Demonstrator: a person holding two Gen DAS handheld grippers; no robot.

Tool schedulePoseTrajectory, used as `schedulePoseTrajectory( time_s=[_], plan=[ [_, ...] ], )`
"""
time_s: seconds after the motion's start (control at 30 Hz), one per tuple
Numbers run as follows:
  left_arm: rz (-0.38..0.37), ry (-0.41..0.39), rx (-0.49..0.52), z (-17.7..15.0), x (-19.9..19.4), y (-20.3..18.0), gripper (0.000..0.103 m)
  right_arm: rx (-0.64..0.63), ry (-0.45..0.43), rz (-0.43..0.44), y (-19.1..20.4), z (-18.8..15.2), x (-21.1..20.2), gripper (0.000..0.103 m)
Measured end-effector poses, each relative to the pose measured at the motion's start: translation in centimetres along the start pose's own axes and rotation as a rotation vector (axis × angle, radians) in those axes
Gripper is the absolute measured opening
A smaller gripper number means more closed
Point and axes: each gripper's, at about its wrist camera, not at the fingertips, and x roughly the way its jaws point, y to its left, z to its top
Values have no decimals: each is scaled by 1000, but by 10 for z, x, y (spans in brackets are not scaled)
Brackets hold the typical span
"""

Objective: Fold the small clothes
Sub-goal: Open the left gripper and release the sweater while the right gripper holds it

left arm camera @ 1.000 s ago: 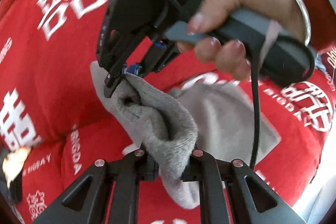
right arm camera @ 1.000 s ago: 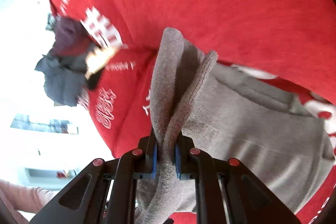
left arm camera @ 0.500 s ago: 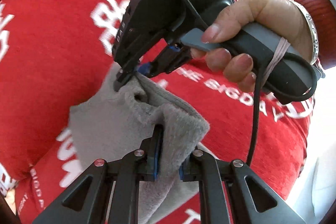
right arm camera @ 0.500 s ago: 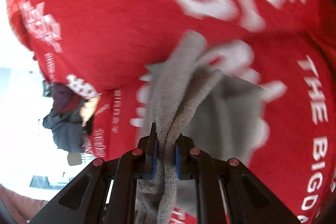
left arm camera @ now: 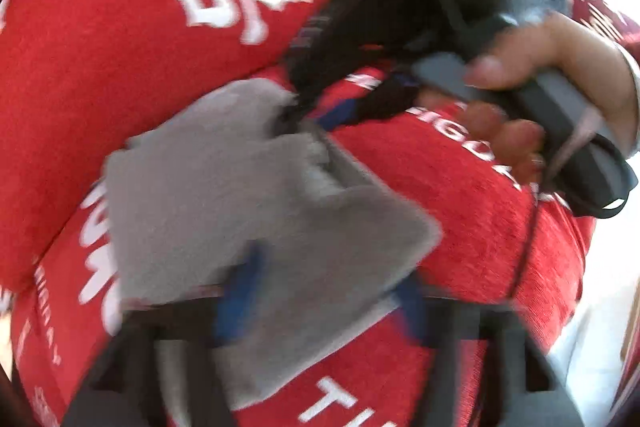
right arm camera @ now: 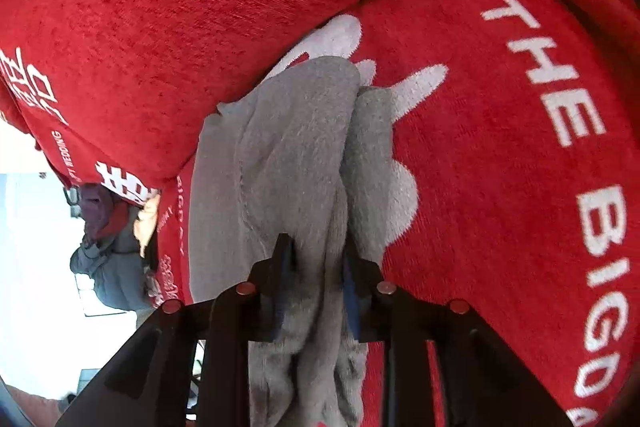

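Observation:
A small grey fleece garment (left arm camera: 248, 211) lies on a red cushion with white lettering (left arm camera: 120, 27). In the blurred left wrist view my left gripper (left arm camera: 324, 303) stands with its blue-padded fingers wide apart around the near edge of the cloth. My right gripper (left arm camera: 304, 115), held by a hand, touches the cloth's far corner. In the right wrist view the right gripper (right arm camera: 316, 279) has the bunched grey garment (right arm camera: 296, 155) between its fingers; the pads have a clear gap and the cloth sits loosely between them.
The red seat cushion (right arm camera: 500, 147) and back cushion (right arm camera: 140, 47) meet in a crease behind the garment. A pile of dark clothes (right arm camera: 108, 251) lies at the sofa's end, left in the right wrist view. A cable (left arm camera: 528, 251) hangs from the right gripper's handle.
Both grippers lowered the garment onto the seat cushion. The left gripper's fingers opened wide and the right gripper's fingers parted; the cloth now lies flatter on the cushion.

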Motion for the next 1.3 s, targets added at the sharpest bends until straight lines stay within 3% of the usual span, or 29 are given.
schedulePoseTrajectory(
  time_s=[0.1, 0.27, 0.37, 0.47, 0.53, 0.7, 0.77, 0.8, 0.83, 0.87, 1.0, 1.1, 1.3],
  plan=[
    [3, 20, -34, -6, -15, 11, 80, -3, -3, -39, 2, -9, -14, 47],
    [-19, 101, -178, -25, -34, 49, 80, 80, -70, -46, -4, -47, -46, 50],
    [-75, 175, -390, -43, -33, 95, 80, 160, -110, -10, -11, -84, -66, 51],
    [-191, 256, -650, -65, -14, 144, 80, 235, -115, 51, -13, -126, -73, 52],
    [-237, 283, -704, -75, -3, 154, 80, 281, -94, 89, -11, -151, -63, 52],
    [-352, 361, -748, -91, 31, 159, 80, 362, -101, 148, -3, -166, -17, 52],
    [-353, 384, -753, -94, 36, 158, 79, 388, -135, 148, -1, -163, -5, 52],
    [-344, 381, -740, -93, 38, 158, 68, 397, -145, 138, -1, -161, -2, 48],
    [-349, 368, -725, -92, 37, 157, 55, 412, -157, 126, 1, -157, 4, 23],
    [-372, 359, -709, -90, 36, 155, 37, 429, -159, 130, 3, -154, 9, 8],
    [-352, 320, -620, -83, 20, 152, 31, 397, -190, 170, 25, -155, 7, 8],
    [-325, 322, -564, -89, 18, 149, 31, 408, -181, 129, 24, -166, 16, 8],
    [-324, 306, -587, -95, 22, 150, 32, 442, -166, 99, -3, -175, 29, 8]
  ],
)
